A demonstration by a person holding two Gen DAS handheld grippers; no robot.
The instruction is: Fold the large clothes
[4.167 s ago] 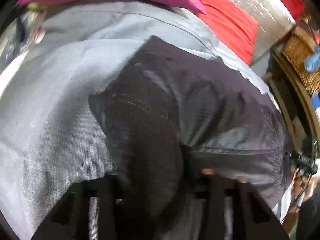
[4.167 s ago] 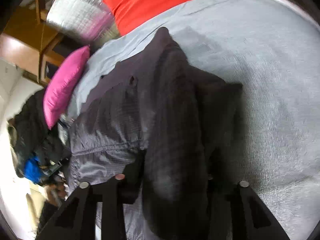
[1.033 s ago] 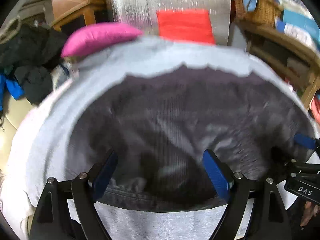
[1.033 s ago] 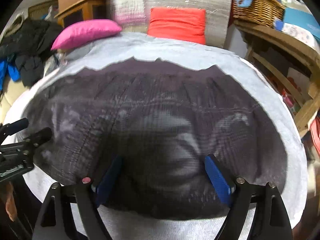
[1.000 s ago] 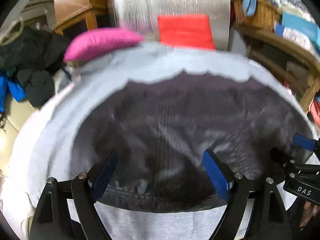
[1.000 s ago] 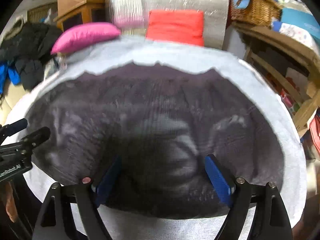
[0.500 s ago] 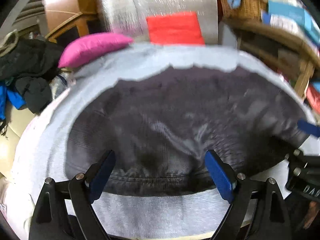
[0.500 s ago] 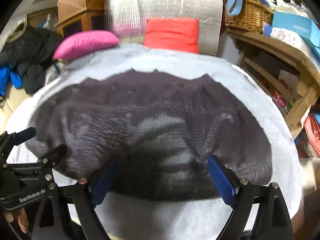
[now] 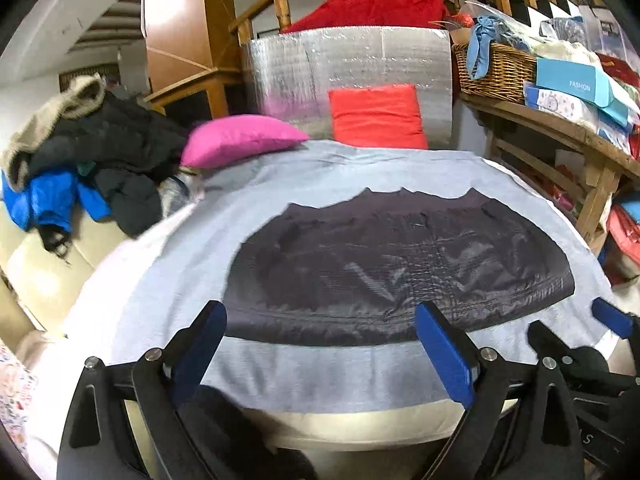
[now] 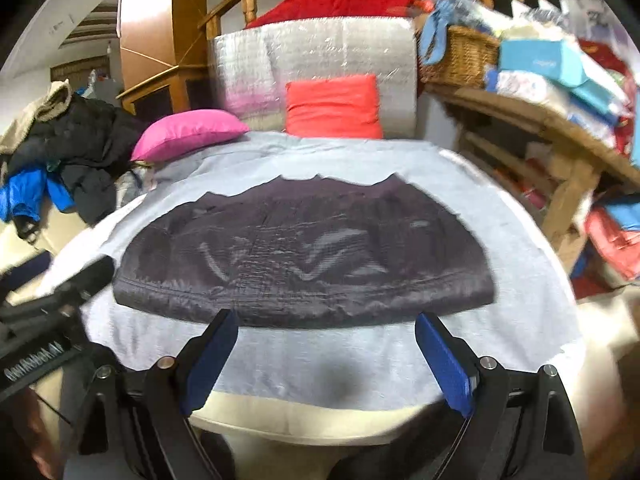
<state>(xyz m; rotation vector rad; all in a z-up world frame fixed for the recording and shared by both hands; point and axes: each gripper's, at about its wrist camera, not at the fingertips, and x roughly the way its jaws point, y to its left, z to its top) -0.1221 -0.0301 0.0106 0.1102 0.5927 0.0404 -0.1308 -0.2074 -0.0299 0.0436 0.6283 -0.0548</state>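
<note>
Both grippers are now hanging back off the near edge of the bed point(image 9: 132, 280), clear of the jacket point(image 9: 392, 268). The left gripper point(image 9: 320, 344) is showing its blue pads wide apart with nothing between them, and the right gripper point(image 10: 326, 354) is doing the same; in the left view the right one is also showing at the right edge, equally free of cloth.

The jacket is lying flat across the middle of the grey sheet point(image 10: 328, 356), its hem running parallel to the near edge and a strip of bare sheet showing between hem and edge. Its far side is pointing toward the pink pillow point(image 9: 240, 138) and red pillow point(image 9: 376, 116) at the head of the bed.

Four seconds back the jacket was bunched and each gripper was clamped on a dark fold close under its camera. A second ago the jaws were already apart and low over the hem, the cloth filling both views. Since then both have been pulling away and up, so the whole garment is now in frame.

This is looking like the end of the spreading step: the jacket is laid out, and the folding proper is probably not yet begun.
</note>
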